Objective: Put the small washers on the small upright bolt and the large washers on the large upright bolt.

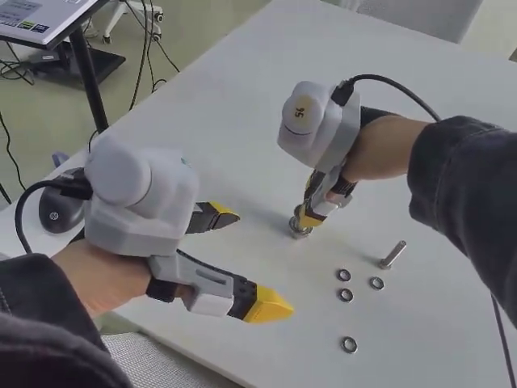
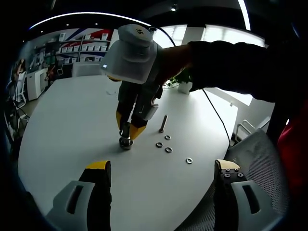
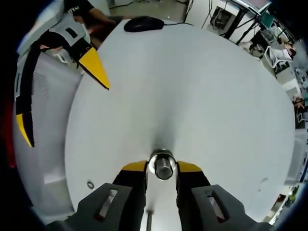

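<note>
— Left side?
— My left gripper (image 1: 252, 260): jaws wide, holding nothing, above the table (image 1: 242, 121).
— Centre?
— My right gripper (image 1: 305, 218) clamps the upright bolt (image 1: 300, 229). Four loose washers (image 1: 346, 295) lie near it, rightward; just beyond them, a lying bolt (image 1: 393, 255).

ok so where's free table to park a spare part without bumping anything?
Wide bare table beyond the right gripper and the large bolt it clamps. Also a strip between the left gripper and that bolt. Crowded: near right, four washers and the lying small bolt; a mouse at the left edge.
</note>
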A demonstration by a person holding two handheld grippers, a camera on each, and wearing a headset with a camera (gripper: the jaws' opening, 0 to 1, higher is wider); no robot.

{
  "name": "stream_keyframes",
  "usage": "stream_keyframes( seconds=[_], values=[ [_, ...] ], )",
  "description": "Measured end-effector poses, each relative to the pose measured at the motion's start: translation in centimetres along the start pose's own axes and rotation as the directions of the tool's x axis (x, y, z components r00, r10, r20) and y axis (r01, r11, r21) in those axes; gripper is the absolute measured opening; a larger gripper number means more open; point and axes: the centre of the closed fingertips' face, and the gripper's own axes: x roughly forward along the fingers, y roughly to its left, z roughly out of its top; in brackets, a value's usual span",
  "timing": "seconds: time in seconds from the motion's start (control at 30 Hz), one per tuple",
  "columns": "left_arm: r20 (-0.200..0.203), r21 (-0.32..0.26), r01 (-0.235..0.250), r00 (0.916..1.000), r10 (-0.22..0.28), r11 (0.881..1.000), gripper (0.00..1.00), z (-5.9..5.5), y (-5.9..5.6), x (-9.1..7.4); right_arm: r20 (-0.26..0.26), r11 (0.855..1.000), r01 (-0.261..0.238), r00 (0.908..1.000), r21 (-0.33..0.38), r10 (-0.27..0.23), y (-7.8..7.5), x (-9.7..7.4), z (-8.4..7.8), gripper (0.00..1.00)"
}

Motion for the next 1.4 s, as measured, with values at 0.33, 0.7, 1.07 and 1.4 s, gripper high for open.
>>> stream_keyframes(
  seconds=[0.33,0.7,1.07,1.4],
  values=[
    [-0.002,-0.004,0.001,1.0000,-0.001,1.000,0.88,0.1,0.1,0.1,-0.006,1.000,-0.011,0.9999,0.012,0.011,0.0,0.7,-0.1,0.23],
    [-0.003,-0.009,0.002,1.0000,-0.002,1.000,0.88,0.1,0.2,0.3,-0.005,1.000,-0.011,0.9999,0.023,0.011,-0.2,1.3,-0.4,0.23],
    [-0.009,-0.005,0.003,1.0000,-0.003,1.000,0.88,-0.1,0.0,0.3,0.011,1.000,-0.009,0.9999,0.024,0.009,-0.3,1.4,-0.3,0.24],
    [-0.010,-0.007,0.004,0.9999,-0.004,1.000,0.88,-0.2,-0.1,0.3,0.051,0.999,-0.001,0.9987,0.038,-0.001,-0.4,1.1,0.1,0.28]
  ],
)
